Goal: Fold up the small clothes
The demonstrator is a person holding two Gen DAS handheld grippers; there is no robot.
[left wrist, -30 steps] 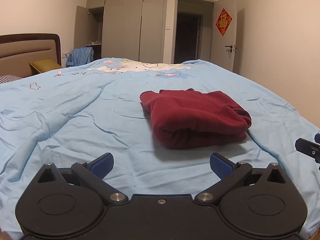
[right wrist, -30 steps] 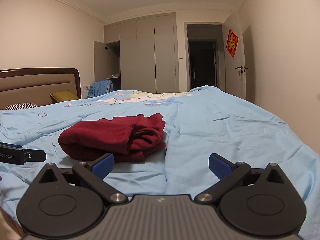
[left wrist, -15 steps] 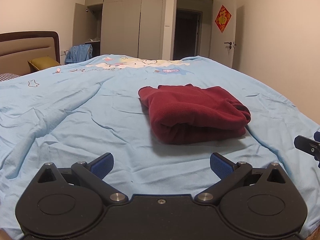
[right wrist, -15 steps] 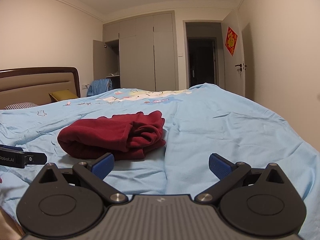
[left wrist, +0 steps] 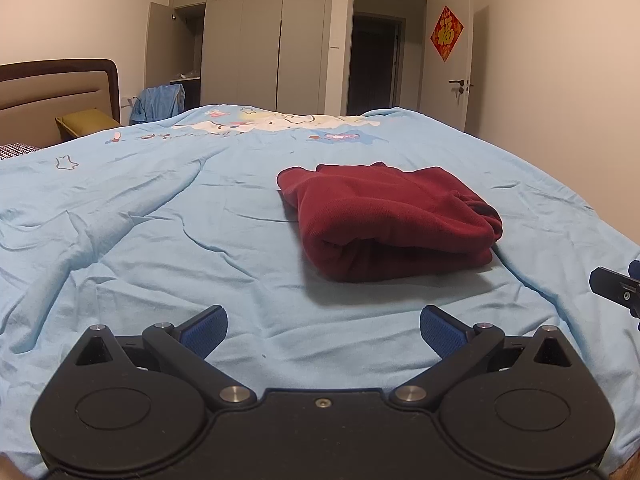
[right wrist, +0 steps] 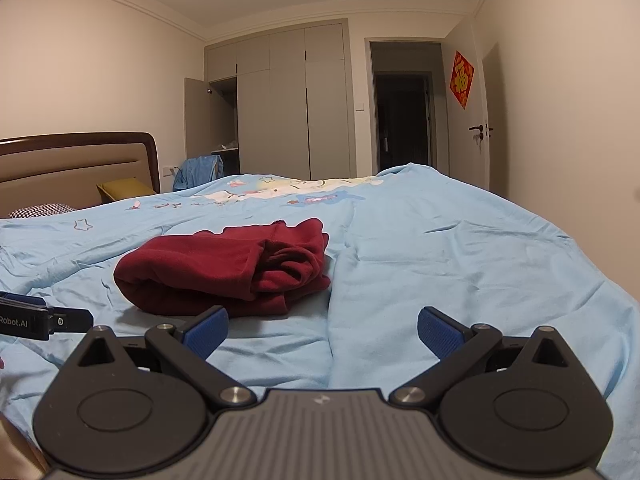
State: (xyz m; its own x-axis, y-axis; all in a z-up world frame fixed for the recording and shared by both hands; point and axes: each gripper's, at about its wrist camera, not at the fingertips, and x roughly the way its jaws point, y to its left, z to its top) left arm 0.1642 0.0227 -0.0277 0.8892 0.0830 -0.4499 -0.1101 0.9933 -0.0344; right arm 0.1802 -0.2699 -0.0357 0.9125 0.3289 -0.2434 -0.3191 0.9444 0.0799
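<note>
A dark red garment (left wrist: 384,220) lies folded into a thick bundle on the light blue bedspread (left wrist: 160,240). In the left wrist view it sits ahead and a little right of my left gripper (left wrist: 323,330), which is open and holds nothing. In the right wrist view the same garment (right wrist: 224,268) lies ahead and to the left of my right gripper (right wrist: 323,330), also open and empty. Neither gripper touches the cloth. Part of the right gripper's body (left wrist: 618,290) shows at the right edge, and part of the left gripper's body (right wrist: 36,318) at the left edge.
The bed's headboard (left wrist: 52,88) and a patterned pillow (right wrist: 40,210) are at the far left. A wardrobe (left wrist: 260,36) with one door open, a dark doorway (left wrist: 376,64) and a white door (left wrist: 452,60) stand beyond the bed. The bedspread drops off at the right.
Both grippers have pulled back and lifted slightly, so the folded garment sits a bit farther off. The garment itself has not moved and both grippers stay open.
</note>
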